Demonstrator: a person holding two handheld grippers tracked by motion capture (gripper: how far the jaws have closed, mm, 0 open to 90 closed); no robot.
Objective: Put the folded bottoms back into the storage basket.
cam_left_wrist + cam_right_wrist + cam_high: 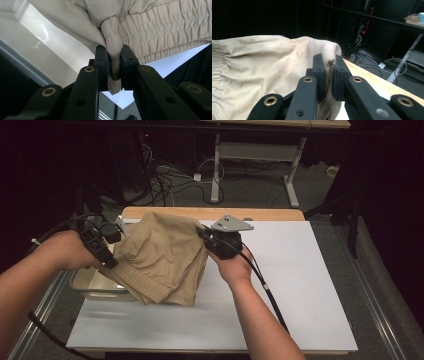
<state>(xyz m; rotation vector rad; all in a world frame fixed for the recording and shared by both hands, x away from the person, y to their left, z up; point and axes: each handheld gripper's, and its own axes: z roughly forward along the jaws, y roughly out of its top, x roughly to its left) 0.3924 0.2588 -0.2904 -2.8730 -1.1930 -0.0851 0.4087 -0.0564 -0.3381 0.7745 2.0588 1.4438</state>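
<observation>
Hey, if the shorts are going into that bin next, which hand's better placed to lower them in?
Probably the left. Its tongs pinch the elastic waistband of the tan shorts right above the clear bin. The right tongs grip the far edge, over the white board.

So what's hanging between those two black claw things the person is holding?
A tan garment with an elastic waistband, held up between the left gripper and the right gripper, each pinching a fold; the high view shows it.

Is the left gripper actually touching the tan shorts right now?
Touching. The left gripper view shows the left gripper with its jaws closed on the elastic waistband of the tan shorts, the fabric pinched between them.
</observation>
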